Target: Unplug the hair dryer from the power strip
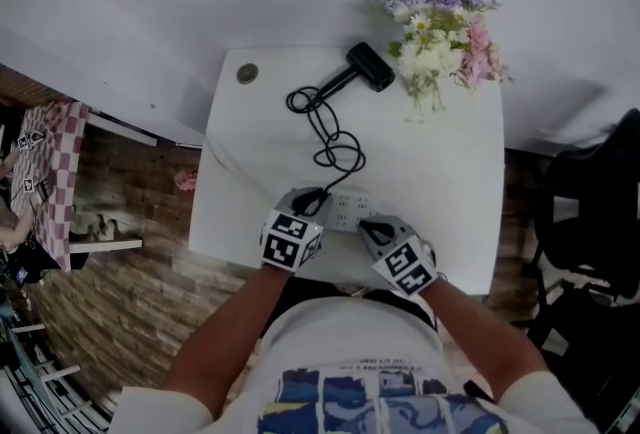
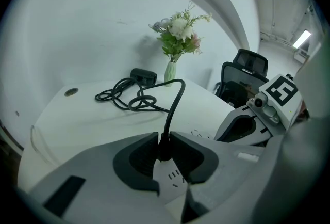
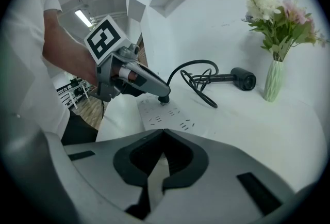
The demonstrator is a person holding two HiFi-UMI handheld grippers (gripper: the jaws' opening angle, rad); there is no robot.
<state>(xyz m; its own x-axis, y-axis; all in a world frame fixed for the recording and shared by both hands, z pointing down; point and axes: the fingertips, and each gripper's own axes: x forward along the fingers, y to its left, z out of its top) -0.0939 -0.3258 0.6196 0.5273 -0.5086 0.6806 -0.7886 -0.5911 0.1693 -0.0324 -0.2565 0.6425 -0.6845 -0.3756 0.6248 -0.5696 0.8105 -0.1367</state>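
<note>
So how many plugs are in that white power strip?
1: a black plug at the left end of the power strip, pinched by the fingers of the left gripper. The right gripper covers the other end; a socket there may be hidden.

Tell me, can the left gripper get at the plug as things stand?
Yes, it seems so: the left gripper has the plug gripped between its jaws, where it sits in the strip; nothing blocks it.
</note>
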